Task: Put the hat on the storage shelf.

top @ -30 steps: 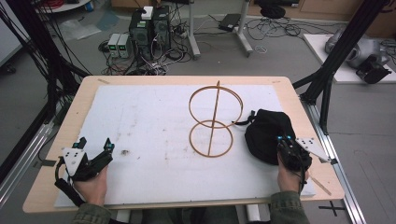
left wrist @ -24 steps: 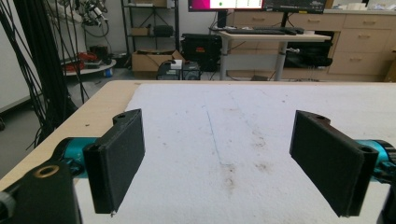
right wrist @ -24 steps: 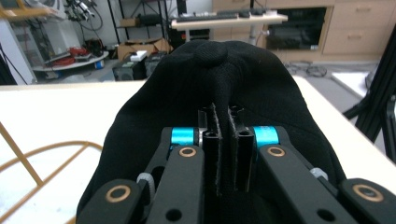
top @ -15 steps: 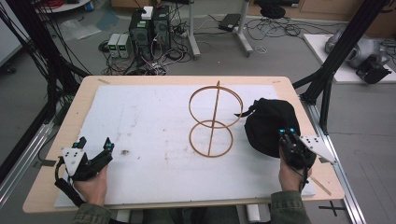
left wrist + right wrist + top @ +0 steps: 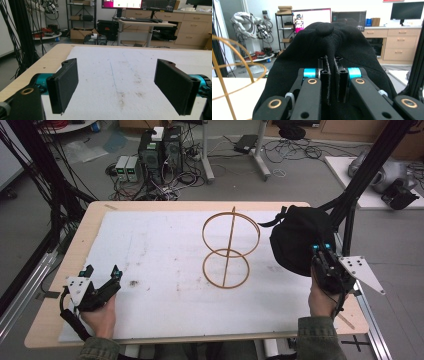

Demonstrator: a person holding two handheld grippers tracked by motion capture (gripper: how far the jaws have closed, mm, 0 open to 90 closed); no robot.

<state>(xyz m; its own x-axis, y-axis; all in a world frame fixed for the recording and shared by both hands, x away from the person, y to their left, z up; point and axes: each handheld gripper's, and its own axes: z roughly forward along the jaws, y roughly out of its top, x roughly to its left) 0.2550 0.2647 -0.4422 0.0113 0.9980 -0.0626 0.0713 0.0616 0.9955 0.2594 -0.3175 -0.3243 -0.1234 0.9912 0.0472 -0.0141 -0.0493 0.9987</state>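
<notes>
Right tongs point(image 5: 320, 251) pinching a fold of the black cap point(image 5: 297, 237), jaws pressed nearly together on the fabric; cap hangs off the tabletop point(image 5: 95, 227) at its right edge, just beside the wooden ring stand point(image 5: 227, 250). Left tongs point(image 5: 102, 274) spread wide, nothing between them, low over the white sheet point(image 5: 160, 255) at near left.

Cap point(image 5: 299, 237) right of stand point(image 5: 227, 250) — apart.

Even, diffuse overhead light; soft shadows beneath the wooden ring stand point(image 5: 229, 249); slightly soft focus throughout, bright monitors behind.
</notes>
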